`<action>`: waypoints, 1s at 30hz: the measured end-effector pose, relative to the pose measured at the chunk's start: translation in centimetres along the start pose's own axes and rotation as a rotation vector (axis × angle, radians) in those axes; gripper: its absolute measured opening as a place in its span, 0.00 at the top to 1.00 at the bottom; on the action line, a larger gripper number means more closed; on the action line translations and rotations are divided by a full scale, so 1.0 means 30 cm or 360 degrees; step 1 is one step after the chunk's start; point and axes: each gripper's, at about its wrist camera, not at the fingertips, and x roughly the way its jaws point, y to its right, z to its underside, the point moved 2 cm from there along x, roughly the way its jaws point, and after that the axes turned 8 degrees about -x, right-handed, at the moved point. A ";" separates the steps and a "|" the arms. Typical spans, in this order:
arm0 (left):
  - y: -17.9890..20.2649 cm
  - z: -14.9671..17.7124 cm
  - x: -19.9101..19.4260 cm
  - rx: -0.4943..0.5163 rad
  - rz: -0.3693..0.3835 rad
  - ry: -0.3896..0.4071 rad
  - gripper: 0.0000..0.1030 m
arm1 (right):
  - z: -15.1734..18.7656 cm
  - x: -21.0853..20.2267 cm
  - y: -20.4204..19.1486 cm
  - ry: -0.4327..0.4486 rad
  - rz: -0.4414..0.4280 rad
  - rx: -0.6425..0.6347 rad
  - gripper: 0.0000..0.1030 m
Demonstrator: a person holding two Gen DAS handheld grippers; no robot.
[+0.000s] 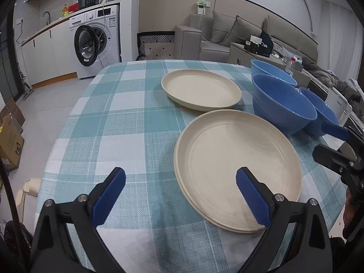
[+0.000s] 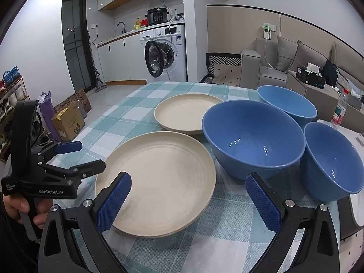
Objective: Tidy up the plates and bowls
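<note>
A stack of two cream plates [image 1: 236, 168] [image 2: 159, 182] lies near the table's front. A single cream plate [image 1: 201, 88] [image 2: 184, 111] lies farther back. Three blue bowls stand to the right: a big one [image 1: 282, 104] [image 2: 252, 136], a far one [image 1: 273, 72] [image 2: 286, 102] and a near one [image 1: 320, 111] [image 2: 332, 159]. My left gripper [image 1: 180, 195] is open and empty, its right finger over the stack's near rim. My right gripper [image 2: 188, 202] is open and empty, just in front of the stack and the big bowl. The left gripper also shows in the right wrist view [image 2: 75, 157], the right one in the left wrist view [image 1: 329, 141].
The table has a teal checked cloth [image 1: 118, 122] [image 2: 227, 238]. A water bottle [image 2: 340, 109] stands on a side table at right. Cardboard boxes [image 2: 68, 120] sit on the floor at left. A washing machine [image 1: 95, 41] and a sofa [image 1: 227, 38] stand behind.
</note>
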 end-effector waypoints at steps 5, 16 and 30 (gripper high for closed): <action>-0.032 -0.043 -0.006 -0.0059 -0.0020 0.0038 0.04 | -0.032 -0.006 0.011 0.0027 0.0002 -0.0004 0.01; -0.044 -0.129 0.002 -0.0067 -0.0057 0.0102 0.04 | -0.139 -0.024 0.036 0.0087 0.0028 -0.0077 0.01; -0.048 -0.200 0.056 -0.0089 -0.0077 0.0091 0.04 | -0.228 0.031 0.070 0.0082 0.0011 -0.0084 0.01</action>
